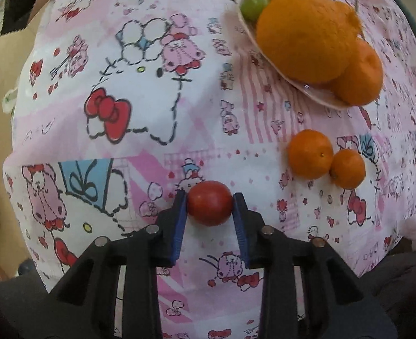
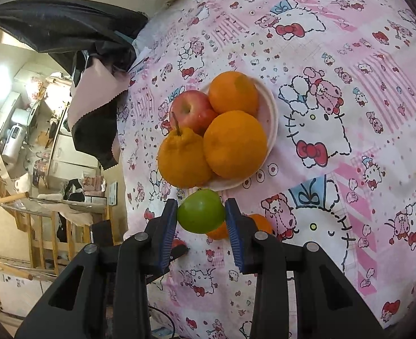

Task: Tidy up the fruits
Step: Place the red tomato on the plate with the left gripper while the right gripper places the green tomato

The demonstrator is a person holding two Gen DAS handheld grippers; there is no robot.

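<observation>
left gripper [image 1: 209, 202] clamps tomato [image 1: 209, 206]; right gripper [image 2: 201, 214] clamps green fruit [image 2: 200, 212].

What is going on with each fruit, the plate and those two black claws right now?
Left gripper: shut on the small red round fruit, low over the cloth.
Right gripper: shut on the green round fruit, near the plate.
White plate: piled with three large oranges and a red apple.
Two small oranges: loose on the cloth, touching.
</observation>
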